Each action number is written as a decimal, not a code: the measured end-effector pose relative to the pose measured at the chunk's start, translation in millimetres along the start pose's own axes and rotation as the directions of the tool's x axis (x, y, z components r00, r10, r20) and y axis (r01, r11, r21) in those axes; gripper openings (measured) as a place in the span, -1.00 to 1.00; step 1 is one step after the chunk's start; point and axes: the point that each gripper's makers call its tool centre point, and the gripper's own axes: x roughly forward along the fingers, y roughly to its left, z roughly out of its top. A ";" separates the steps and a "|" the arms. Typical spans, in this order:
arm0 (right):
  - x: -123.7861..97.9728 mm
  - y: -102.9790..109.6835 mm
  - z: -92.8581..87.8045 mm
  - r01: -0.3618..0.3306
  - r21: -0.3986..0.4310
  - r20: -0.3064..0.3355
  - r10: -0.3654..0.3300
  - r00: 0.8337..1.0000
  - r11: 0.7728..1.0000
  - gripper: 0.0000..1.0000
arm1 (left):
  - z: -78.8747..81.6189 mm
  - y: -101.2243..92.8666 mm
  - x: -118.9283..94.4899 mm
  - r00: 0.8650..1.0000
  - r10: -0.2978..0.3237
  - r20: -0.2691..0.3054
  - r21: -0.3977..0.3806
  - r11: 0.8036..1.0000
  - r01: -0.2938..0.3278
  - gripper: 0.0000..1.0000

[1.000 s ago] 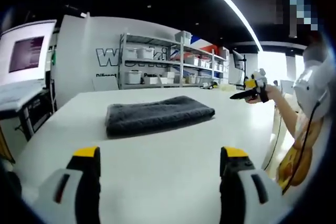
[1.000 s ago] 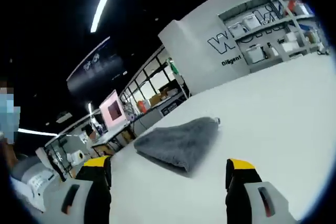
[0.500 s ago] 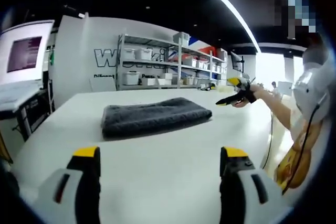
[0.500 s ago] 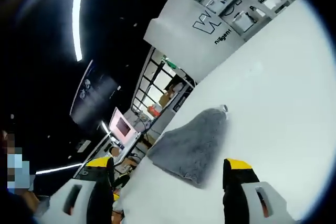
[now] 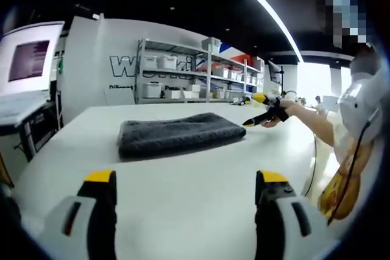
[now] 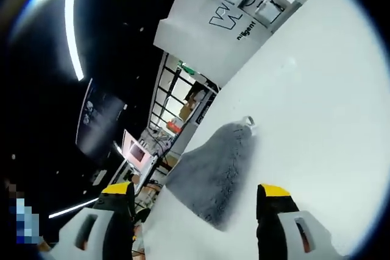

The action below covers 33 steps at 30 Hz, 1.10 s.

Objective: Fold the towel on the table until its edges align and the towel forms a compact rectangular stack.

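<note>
A dark grey towel (image 5: 178, 135) lies folded into a flat rectangular stack on the white table (image 5: 183, 187). My left gripper (image 5: 186, 178) hovers open over the near part of the table, well short of the towel. In the left gripper view my right gripper (image 5: 248, 123) comes in from the right, held by a hand just off the towel's right end. In the right gripper view, rolled to one side, the towel (image 6: 213, 172) lies just ahead of my open right gripper (image 6: 194, 188), with a small tag at its far corner.
Metal shelving (image 5: 195, 77) with white bins stands beyond the table's far edge, in front of a lettered wall. A monitor (image 5: 30, 59) and desk sit at the left. The person's arm (image 5: 320, 126) reaches in from the right. The table edge (image 5: 314, 162) runs near the right.
My right gripper has moved down and left, closer to the towel's right end, and its view has rolled further. The left gripper and the towel have stayed put.
</note>
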 end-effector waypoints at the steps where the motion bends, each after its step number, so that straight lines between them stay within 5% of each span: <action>1: 2.3 -0.5 -1.5 -0.003 0.002 -0.010 0.003 1.000 1.000 0.70 | 0.1 -0.5 0.6 1.000 -0.003 -0.001 0.002 1.000 0.003 0.99; 19: 47.9 -21.4 0.6 -0.036 0.092 -0.062 0.042 0.997 0.995 0.41 | 0.8 2.8 -2.4 1.000 0.004 0.001 -0.008 1.000 -0.004 0.98; 27: 58.0 -20.1 -8.0 -0.050 0.098 -0.085 0.059 0.995 0.994 0.04 | -1.8 3.6 -2.0 1.000 0.004 -0.001 -0.015 1.000 -0.004 0.98; 33: 60.6 -18.0 -11.8 -0.060 0.076 -0.088 0.067 0.994 0.995 -0.45 | -1.7 4.3 -4.1 1.000 0.010 0.006 -0.019 1.000 -0.010 0.98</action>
